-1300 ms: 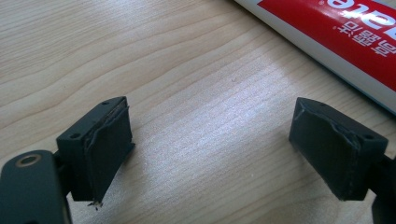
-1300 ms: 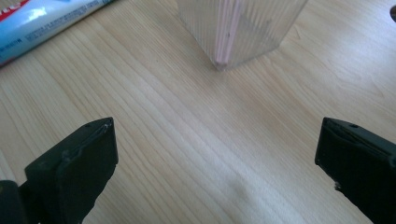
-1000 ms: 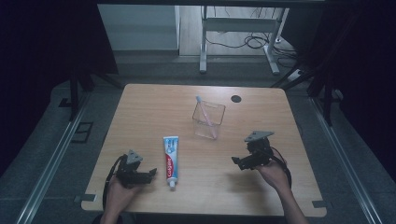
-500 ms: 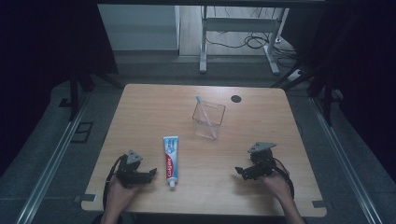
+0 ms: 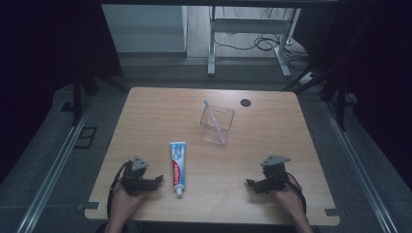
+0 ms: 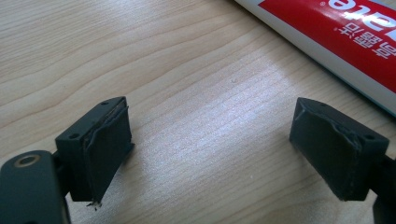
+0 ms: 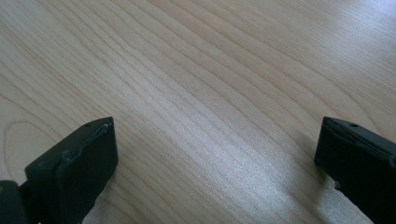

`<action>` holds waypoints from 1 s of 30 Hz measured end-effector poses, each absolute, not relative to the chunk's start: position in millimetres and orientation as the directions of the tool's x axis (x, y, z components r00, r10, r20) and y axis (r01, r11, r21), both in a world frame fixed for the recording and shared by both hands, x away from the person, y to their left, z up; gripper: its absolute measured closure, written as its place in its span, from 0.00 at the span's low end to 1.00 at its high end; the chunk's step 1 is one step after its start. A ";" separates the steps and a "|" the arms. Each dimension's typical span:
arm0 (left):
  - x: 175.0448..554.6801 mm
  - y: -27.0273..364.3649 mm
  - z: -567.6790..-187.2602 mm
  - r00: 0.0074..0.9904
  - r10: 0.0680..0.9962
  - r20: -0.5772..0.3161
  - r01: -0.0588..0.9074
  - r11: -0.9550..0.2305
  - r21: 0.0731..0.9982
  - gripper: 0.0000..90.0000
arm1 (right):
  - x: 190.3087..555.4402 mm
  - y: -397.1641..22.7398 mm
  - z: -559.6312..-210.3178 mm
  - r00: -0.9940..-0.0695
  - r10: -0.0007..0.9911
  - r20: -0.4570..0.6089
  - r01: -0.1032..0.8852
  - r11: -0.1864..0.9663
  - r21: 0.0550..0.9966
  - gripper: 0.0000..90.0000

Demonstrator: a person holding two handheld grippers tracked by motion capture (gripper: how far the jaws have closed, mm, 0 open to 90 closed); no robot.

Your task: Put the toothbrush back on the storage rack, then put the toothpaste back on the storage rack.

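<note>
I hold both grippers low on the surface (image 5: 145,111), jaws spread and empty: left gripper (image 5: 158,180) just beside the toothpaste tube (image 5: 178,162), right gripper (image 5: 250,184) well apart from it.

Black left gripper (image 5: 156,180) and right gripper (image 5: 249,183), each topped by a grey three-cornered plate, trailing black cables; blocky fingers (image 6: 100,144) carry worn pads and small screws.

High view sits above the near edge, looking forward and down over the whole table (image 5: 272,121). Both gripper views ride super low, right up close on the wood grain. Left gripper view also catches the toothpaste tube (image 6: 345,42), same one near the left gripper (image 5: 158,180) from above
</note>
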State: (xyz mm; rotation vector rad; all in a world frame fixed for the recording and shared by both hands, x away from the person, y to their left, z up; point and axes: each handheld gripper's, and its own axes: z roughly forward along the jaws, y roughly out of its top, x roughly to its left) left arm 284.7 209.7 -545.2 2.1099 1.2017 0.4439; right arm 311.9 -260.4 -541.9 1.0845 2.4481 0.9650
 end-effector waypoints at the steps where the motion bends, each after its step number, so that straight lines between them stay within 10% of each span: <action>1: 284.7 209.6 -545.1 0.520 0.854 -0.030 0.630 -0.360 0.688 0.14 | 311.3 -260.8 -542.5 -0.670 0.742 0.003 0.540 0.485 0.688 0.00; 30: 279.5 193.3 -517.9 0.589 0.802 -0.099 0.587 -0.340 0.734 0.48 | 307.8 -260.8 -544.0 -0.648 0.762 0.000 0.545 0.464 0.699 0.00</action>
